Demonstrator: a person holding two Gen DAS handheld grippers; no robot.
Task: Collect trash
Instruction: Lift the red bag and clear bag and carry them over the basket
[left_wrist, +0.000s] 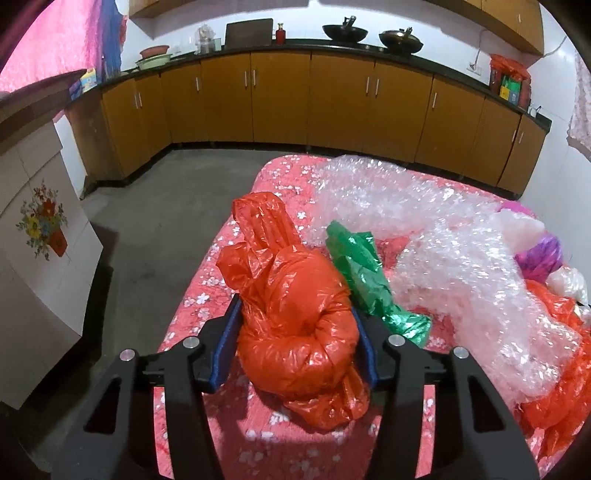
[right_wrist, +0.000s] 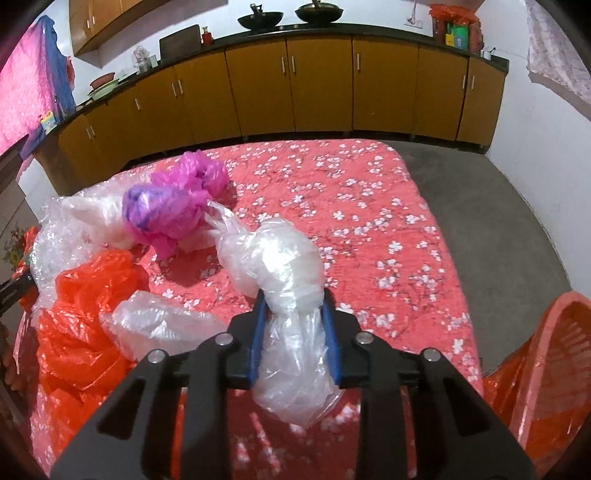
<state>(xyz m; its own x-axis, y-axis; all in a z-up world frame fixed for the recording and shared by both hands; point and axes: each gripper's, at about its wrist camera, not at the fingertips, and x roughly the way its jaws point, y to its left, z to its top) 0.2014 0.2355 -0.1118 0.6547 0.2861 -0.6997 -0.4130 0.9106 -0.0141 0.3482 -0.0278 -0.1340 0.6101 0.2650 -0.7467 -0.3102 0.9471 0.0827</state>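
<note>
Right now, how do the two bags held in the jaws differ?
The orange bag is opaque and fat, spreading the left gripper wide; the clear bag is see-through and slimmer, in the narrower-set right gripper. Both are crumpled plastic, pinched over the floral bedspread.

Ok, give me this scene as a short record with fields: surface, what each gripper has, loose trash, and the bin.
surface: pink floral bedspread
left gripper: shut on crumpled orange plastic bag
right gripper: shut on bunched clear plastic bag
loose trash: clear bubble wrap, green plastic bag, knotted pink plastic bag
bin: orange slatted plastic basket, lower right of the right wrist view
</note>
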